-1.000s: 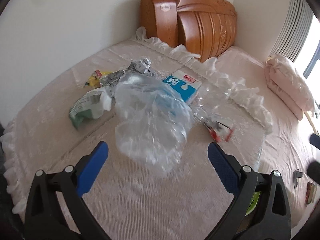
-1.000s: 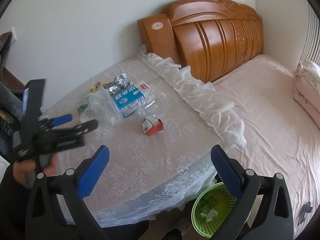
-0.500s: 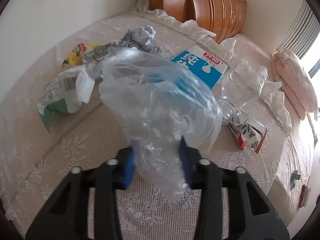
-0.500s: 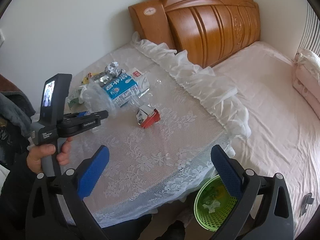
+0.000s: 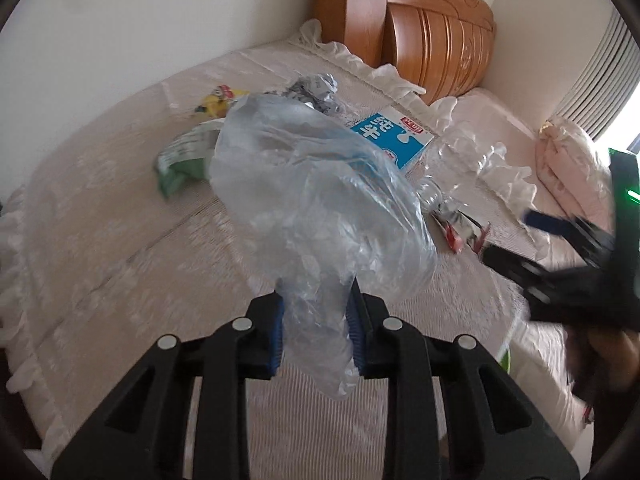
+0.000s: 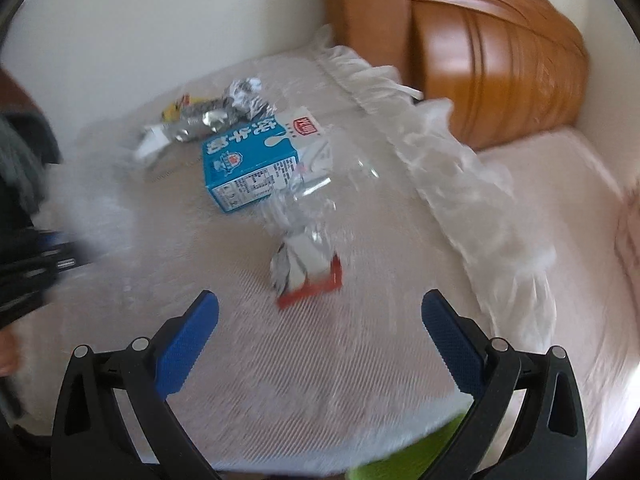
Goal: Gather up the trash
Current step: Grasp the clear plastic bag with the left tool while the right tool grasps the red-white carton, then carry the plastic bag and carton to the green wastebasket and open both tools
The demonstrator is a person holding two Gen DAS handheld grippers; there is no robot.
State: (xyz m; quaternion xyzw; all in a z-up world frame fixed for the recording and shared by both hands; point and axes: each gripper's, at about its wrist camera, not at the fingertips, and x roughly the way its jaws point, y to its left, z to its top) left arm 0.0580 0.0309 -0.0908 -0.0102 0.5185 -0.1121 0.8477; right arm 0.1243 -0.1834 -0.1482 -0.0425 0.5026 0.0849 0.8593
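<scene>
My left gripper [image 5: 316, 312] is shut on the lower end of a crumpled clear plastic bag [image 5: 312, 188], which rises in front of the bed. Behind the bag lie a blue milk carton [image 5: 394, 136], a green-and-white wrapper [image 5: 180, 156], a silver foil wrapper [image 5: 316, 88] and a yellow wrapper [image 5: 218, 100]. My right gripper [image 6: 320, 320] stands open just short of a crushed red-and-white carton [image 6: 306, 268]. A clear crushed bottle [image 6: 316, 176] lies between that carton and the blue milk carton [image 6: 250, 164]. The right gripper [image 5: 560, 240] also shows blurred at the right of the left wrist view.
All the trash lies on a lace bed cover [image 6: 360, 340]. A wooden headboard [image 6: 480, 40] stands at the back and a frilled edge [image 6: 460, 168] runs across the bed. A green bin [image 6: 400, 464] peeks out below the bed's near edge. Folded pink bedding [image 5: 568, 160] lies right.
My left gripper closed on the clear bag and drew it up and back. My right gripper dropped toward the bed and came close to the red-and-white carton, still open.
</scene>
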